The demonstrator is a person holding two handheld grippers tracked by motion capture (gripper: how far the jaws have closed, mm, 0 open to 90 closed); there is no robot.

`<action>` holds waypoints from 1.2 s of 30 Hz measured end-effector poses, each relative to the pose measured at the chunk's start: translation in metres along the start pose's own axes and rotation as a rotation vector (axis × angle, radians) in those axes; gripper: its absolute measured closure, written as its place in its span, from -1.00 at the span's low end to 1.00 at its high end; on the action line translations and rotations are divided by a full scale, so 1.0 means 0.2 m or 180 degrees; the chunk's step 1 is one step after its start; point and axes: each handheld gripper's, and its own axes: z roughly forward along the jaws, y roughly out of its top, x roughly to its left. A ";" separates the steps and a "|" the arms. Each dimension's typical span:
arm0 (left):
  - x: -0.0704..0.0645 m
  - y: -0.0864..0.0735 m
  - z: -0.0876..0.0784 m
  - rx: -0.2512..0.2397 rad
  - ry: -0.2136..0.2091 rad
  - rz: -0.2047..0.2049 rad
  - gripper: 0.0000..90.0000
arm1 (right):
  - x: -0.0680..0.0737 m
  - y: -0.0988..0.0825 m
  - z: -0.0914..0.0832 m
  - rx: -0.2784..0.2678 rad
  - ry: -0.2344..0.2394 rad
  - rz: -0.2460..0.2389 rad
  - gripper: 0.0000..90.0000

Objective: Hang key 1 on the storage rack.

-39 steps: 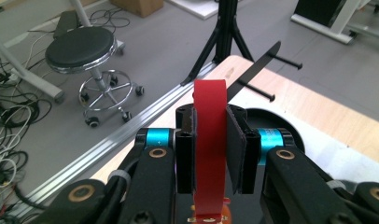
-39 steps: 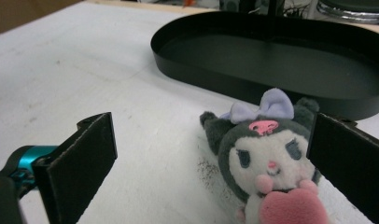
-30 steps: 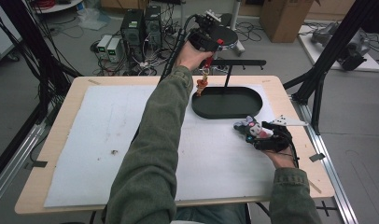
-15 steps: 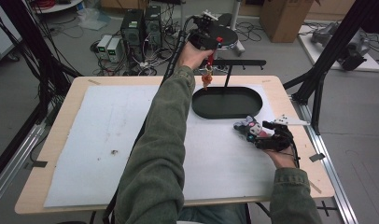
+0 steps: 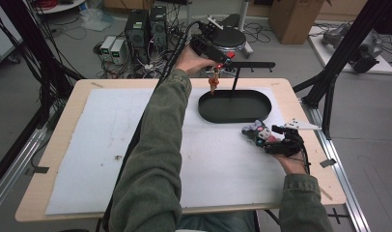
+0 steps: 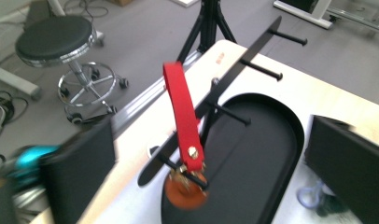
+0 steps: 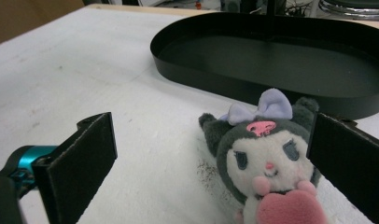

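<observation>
Left gripper: held up over the far end of the tray, pointing down at the rack. Jaws apart, just been opening; the strap stands betw. them, pads clear of it.
Strap: red keychain strap w/ a brass rivet near its low end, tilted a little, top end blurred. Hangs from a peg of the rack.
Disc: orange-brown round tag under the strap, joined by gold hardware; dangles just above the tray floor. In the high view the keychain shows as a small red-orange blob at the tray's far left rim.
Rack: black flat bar on a thin post rising from the tray, short pegs sticking out along it.
Tray: black oval, shallow wall, on the white mat at the table's far right.
Right gripper: low, near the table's right edge, just short of the tray. Jaws wide apart, not pressing on anything.
Plush: dark grey doll, lilac bow, pink heart in front; lies on the mat betw. the right jaws, closer to one of them; contact w/ that jaw can't tell.
Stool: black round seat on castors, on the floor beyond the table.
</observation>
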 end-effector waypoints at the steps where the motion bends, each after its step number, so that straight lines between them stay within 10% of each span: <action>1: 0.00 0.00 -0.01 -0.0003 0.0001 -0.0007 -0.96 | 0.00 0.00 0.00 -0.0018 0.0003 0.0018 -0.98; 28: 0.10 -0.42 -0.43 -0.0297 0.0109 -0.0314 -0.90 | 0.00 0.00 0.00 0.0005 -0.0070 0.0026 -0.99; 36: 0.04 -0.48 -0.51 -0.0410 -0.0120 -0.0247 -0.90 | 0.00 0.00 -0.01 0.0020 -0.0106 -0.0002 -0.99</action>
